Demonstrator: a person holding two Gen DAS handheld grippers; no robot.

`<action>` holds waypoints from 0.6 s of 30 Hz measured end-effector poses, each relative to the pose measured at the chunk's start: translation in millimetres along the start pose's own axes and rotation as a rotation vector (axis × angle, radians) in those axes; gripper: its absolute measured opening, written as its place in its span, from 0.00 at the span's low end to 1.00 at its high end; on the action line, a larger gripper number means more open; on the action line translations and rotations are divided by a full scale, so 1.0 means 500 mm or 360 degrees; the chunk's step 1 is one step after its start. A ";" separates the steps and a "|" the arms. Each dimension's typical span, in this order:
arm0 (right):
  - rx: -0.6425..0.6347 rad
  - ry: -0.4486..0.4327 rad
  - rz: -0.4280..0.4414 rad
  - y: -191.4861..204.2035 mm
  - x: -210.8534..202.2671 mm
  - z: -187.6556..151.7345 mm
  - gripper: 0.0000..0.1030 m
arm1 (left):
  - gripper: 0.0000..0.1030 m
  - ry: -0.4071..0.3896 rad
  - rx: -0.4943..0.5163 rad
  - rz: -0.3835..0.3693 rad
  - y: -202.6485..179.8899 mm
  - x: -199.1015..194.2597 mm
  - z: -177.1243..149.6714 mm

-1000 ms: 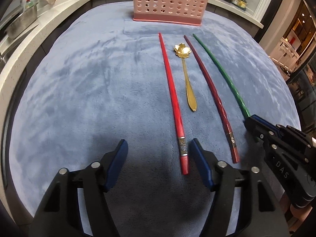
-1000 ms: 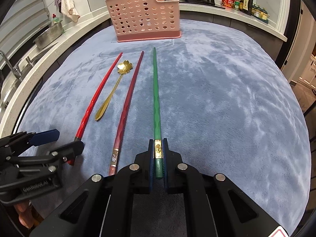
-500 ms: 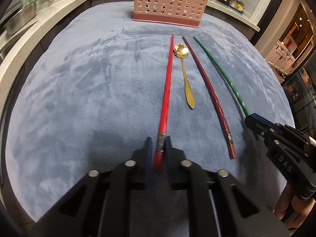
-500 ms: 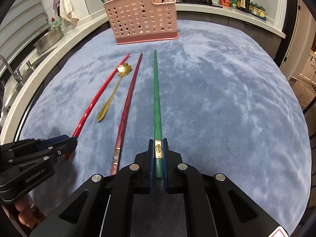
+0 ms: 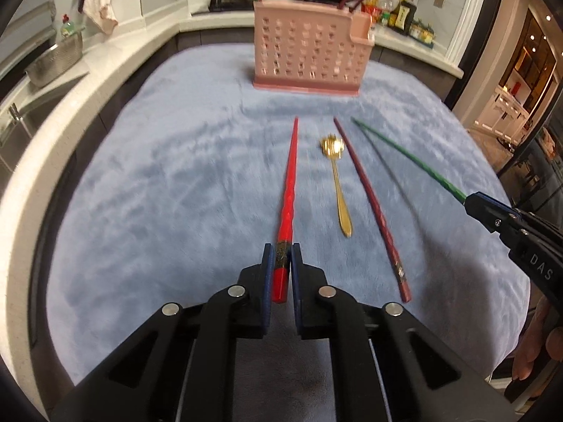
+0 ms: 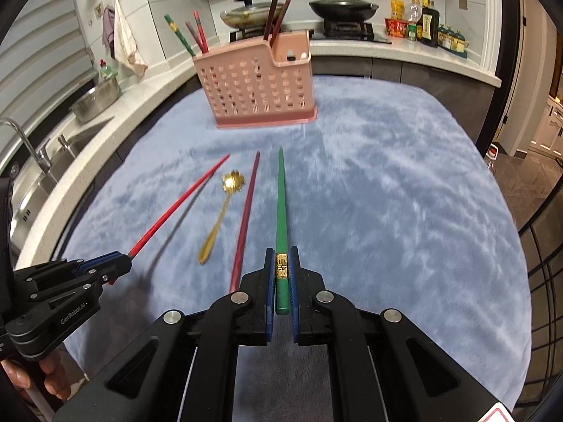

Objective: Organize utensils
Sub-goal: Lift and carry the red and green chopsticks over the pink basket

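Kitchen counters ring a blue cloth [image 5: 158,193] spread as a soft work surface; at its far end stands the pink caddy [image 6: 257,88], already holding chopsticks, the likely goal; the left gripper [image 5: 281,263] pinches the red chopstick [image 5: 290,183] by its thick end, the right gripper [image 6: 281,270] the green chopstick [image 6: 281,204] likewise, both lifted clear with shadows beneath, probably so the tips lead into the caddy; a maroon chopstick [image 5: 369,204] and gold spoon [image 5: 337,186] lie flat between them; motion blurs the spoon's bowl, and the caddy's compartments are hidden.
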State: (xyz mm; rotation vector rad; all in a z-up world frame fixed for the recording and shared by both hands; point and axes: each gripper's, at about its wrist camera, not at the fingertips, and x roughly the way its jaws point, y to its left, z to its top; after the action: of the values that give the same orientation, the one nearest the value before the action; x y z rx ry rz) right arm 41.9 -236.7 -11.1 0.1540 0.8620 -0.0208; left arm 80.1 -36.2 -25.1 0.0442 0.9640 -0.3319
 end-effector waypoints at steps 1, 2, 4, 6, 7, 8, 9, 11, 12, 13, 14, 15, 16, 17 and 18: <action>0.0005 -0.0020 0.0004 0.000 -0.008 0.008 0.06 | 0.09 -0.0019 -0.0004 0.0000 0.001 -0.008 0.005; 0.0009 -0.0037 0.0006 0.000 -0.015 0.014 0.07 | 0.09 -0.0048 -0.0013 -0.0002 0.005 -0.018 0.015; 0.0008 -0.0075 0.0010 0.000 -0.029 0.029 0.07 | 0.08 -0.0098 -0.0030 -0.0005 0.010 -0.039 0.032; 0.0007 -0.0112 0.0013 0.000 -0.043 0.046 0.06 | 0.08 -0.0132 -0.0039 -0.0008 0.014 -0.052 0.048; 0.0008 -0.0126 0.0017 0.000 -0.048 0.052 0.06 | 0.08 -0.0145 -0.0044 -0.0007 0.015 -0.059 0.055; 0.0010 -0.0146 0.0018 -0.001 -0.055 0.060 0.06 | 0.05 -0.0164 -0.0049 -0.0007 0.019 -0.067 0.065; 0.0010 -0.0163 0.0016 -0.002 -0.062 0.069 0.06 | 0.03 -0.0188 -0.0049 0.0000 0.021 -0.075 0.075; 0.0011 -0.0189 0.0017 -0.001 -0.071 0.083 0.06 | 0.03 -0.0221 -0.0043 0.0013 0.023 -0.088 0.090; 0.0014 -0.0206 0.0022 -0.002 -0.077 0.092 0.06 | 0.03 -0.0235 -0.0042 0.0017 0.023 -0.093 0.096; 0.0017 -0.0216 0.0026 -0.003 -0.081 0.096 0.06 | 0.03 -0.0249 -0.0043 0.0022 0.023 -0.098 0.103; 0.0020 -0.0227 0.0029 -0.003 -0.086 0.102 0.06 | 0.02 -0.0262 -0.0040 0.0026 0.023 -0.103 0.111; 0.0022 -0.0236 0.0032 -0.004 -0.090 0.109 0.06 | 0.02 -0.0275 -0.0038 0.0027 0.024 -0.108 0.118; 0.0022 -0.0248 0.0035 -0.004 -0.093 0.116 0.06 | 0.02 -0.0287 -0.0036 0.0034 0.023 -0.112 0.124; 0.0019 -0.0257 0.0034 -0.004 -0.095 0.120 0.06 | 0.01 -0.0298 -0.0033 0.0040 0.022 -0.115 0.132; 0.0017 -0.0266 0.0033 -0.003 -0.098 0.125 0.06 | 0.01 -0.0308 -0.0034 0.0038 0.022 -0.118 0.139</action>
State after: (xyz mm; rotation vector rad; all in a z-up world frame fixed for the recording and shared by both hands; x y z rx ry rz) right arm 57.0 -249.1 65.6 0.1688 0.6933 -0.0186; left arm 107.8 -23.3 61.5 0.0041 0.7744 -0.2979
